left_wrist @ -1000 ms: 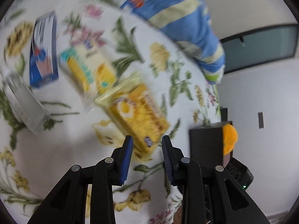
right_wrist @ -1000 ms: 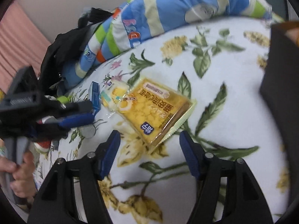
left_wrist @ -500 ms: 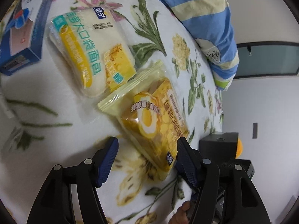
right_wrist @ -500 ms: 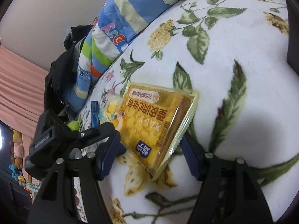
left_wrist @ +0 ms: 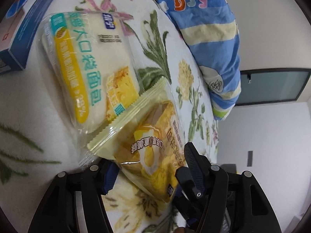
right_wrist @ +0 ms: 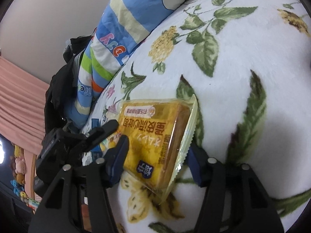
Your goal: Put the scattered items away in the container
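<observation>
A yellow packaged cake [left_wrist: 153, 153] lies on the floral bed cover [left_wrist: 38, 120]. My left gripper [left_wrist: 149, 172] is open with its jaws on either side of the cake's near end. My right gripper [right_wrist: 157, 161] is also open and straddles the same yellow cake [right_wrist: 155, 136] from the opposite end. A white and yellow bread packet [left_wrist: 85, 73] lies just beyond the cake, overlapped by its sealed edge. A blue box [left_wrist: 19, 31] lies at the far left. The left gripper [right_wrist: 77, 143] shows in the right wrist view. No container is in view.
A blue striped pillow [left_wrist: 210, 35] lies along the far edge of the bed, also seen in the right wrist view [right_wrist: 120, 38]. A black bag [right_wrist: 58, 89] and pink curtain [right_wrist: 17, 97] stand behind it. A dark window [left_wrist: 272, 85] is on the wall.
Both grippers have moved in closer to the yellow cake, from opposite ends. The left gripper opened wider a second ago and now straddles the cake.
</observation>
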A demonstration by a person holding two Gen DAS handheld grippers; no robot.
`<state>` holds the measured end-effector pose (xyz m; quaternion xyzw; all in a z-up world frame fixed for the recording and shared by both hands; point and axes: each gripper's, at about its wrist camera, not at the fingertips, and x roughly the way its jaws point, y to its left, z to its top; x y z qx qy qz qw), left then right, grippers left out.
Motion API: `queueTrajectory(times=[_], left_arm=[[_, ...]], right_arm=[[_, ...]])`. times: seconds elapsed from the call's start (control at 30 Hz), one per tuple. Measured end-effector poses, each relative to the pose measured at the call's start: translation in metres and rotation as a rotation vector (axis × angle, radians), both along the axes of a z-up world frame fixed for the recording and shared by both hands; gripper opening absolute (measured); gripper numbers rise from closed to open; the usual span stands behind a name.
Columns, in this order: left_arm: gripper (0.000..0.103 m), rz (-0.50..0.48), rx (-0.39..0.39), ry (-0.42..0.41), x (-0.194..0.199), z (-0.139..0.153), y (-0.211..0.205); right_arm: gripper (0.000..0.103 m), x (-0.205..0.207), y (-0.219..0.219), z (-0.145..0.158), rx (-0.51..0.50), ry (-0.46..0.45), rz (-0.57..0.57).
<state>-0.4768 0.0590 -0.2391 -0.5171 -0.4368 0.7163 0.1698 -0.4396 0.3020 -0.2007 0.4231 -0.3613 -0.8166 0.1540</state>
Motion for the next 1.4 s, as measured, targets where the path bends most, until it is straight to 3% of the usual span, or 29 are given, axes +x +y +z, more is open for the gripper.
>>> queueTrajectory(times=[0.07,0.1,0.2,0.5,0.8,1.1,1.4], left_arm=[[0.057,-0.007,-0.039,0.012,0.000,0.002,0.004],[0.046,-0.008,-0.050,0.014,-0.001,0.001,0.004],[0.040,-0.007,-0.007,0.010,-0.001,-0.004,-0.002],[0.036,-0.036,-0.028,0.017,0.017,0.018,-0.003],[0.036,-0.063,-0.050,0.122,0.045,0.106,0.016],[0.036,-0.133,-0.066,0.239,0.087,0.202,0.074],[0.036,-0.248,-0.060,0.291,0.124,0.242,0.167]], right_arm=[[0.051,-0.002,-0.001,-0.001,0.009,0.004,-0.004],[0.049,-0.003,-0.001,-0.001,0.009,0.003,-0.008],[0.038,-0.001,0.003,-0.003,-0.046,-0.006,-0.024],[0.032,0.016,0.008,0.008,-0.116,-0.001,-0.026],[0.032,0.053,0.025,0.086,-0.129,0.113,-0.032],[0.032,0.116,0.078,0.168,-0.136,0.234,-0.085],[0.032,0.183,0.162,0.207,-0.107,0.296,-0.183]])
